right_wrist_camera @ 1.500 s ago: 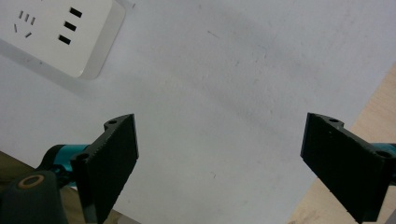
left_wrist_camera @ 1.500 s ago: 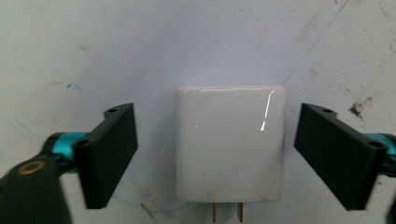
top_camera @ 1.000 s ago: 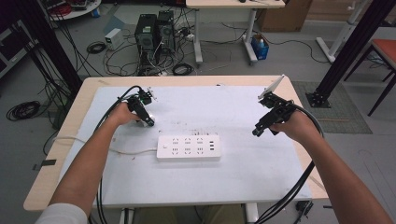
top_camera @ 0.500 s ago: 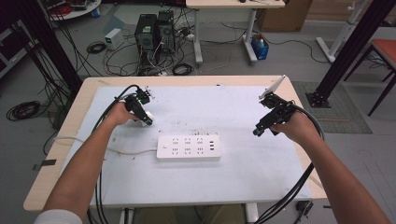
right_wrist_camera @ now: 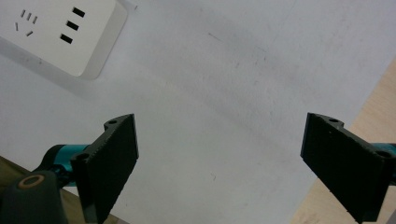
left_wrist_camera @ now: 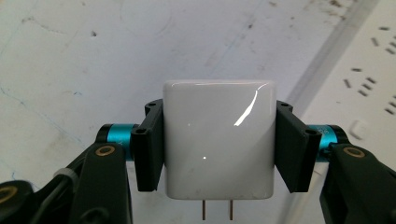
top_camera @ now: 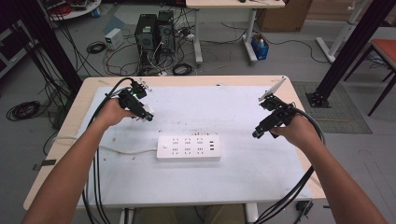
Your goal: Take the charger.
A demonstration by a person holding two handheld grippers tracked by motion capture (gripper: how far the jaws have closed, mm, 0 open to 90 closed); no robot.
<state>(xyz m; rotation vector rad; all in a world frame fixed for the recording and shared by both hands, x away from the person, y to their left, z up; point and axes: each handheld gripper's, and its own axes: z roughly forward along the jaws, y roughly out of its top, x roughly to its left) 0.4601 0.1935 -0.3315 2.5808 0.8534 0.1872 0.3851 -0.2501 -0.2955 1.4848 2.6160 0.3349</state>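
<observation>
Left tool point(left_wrist_camera: 218, 140) shifted rightward gripping white charger point(left_wrist_camera: 218, 138), right tool point(right_wrist_camera: 219, 163) gaping

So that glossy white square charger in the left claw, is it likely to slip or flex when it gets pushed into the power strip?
The glossy white square plastic charger looks rigid, so it probably won't flex. Its shiny, reflective shell suggests it could slide between the left claw pads under push force. Both pads sit flat against opposite sides, which likely keeps it steady.
</observation>
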